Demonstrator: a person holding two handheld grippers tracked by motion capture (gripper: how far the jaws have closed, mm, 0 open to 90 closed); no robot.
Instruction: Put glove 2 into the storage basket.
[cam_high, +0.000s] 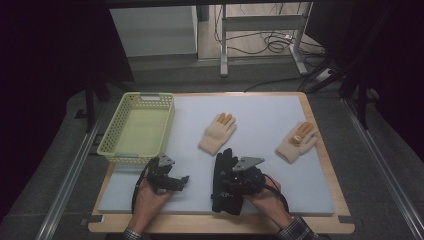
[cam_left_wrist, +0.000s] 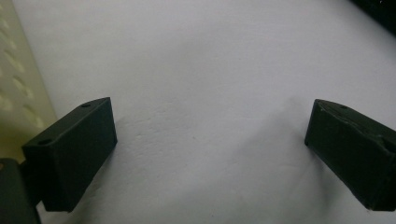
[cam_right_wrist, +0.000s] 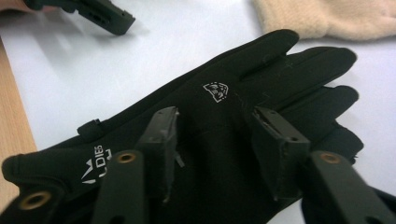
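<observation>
A black glove (cam_high: 223, 165) lies flat on the white mat (cam_high: 265, 107) near the front edge, fingers pointing away from me. My right gripper (cam_high: 228, 183) is down over its palm; in the right gripper view the jaws (cam_right_wrist: 215, 135) stand apart on the black glove (cam_right_wrist: 261, 74), with no fabric pinched between them. My left gripper (cam_high: 181, 180) rests on the mat to the left of the glove, its jaws (cam_left_wrist: 210, 135) wide open over bare mat. Two cream gloves with orange fingertips lie farther back, one at centre (cam_high: 217, 132) and one at right (cam_high: 297, 141).
A pale green perforated basket (cam_high: 167, 122) stands at the back left of the mat, right beside my left gripper, and looks to hold nothing. The mat lies on a wooden board (cam_high: 327, 165). Table legs and cables stand on the floor beyond.
</observation>
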